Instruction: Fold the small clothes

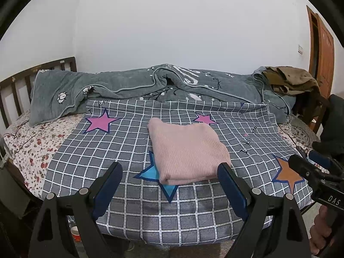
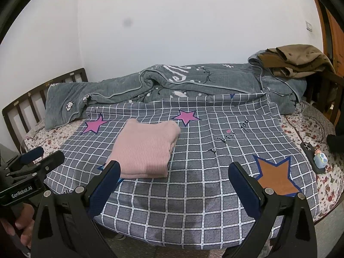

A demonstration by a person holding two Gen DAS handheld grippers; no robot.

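Pink knit garment (image 1: 187,150): folded, on bed's checked cover (image 1: 86,150). Lies ahead of left tool (image 1: 169,173), ahead-left of right tool (image 2: 174,172); left nearer. Both tools apart, empty.

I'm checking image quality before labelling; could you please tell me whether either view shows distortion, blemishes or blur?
Left wrist view: strong fisheye bending, dark corner vignette, pink sweater sharp. Right wrist view: same bending, plus a grey smudge against the white wall, perhaps on the lens; sweater sharp too.
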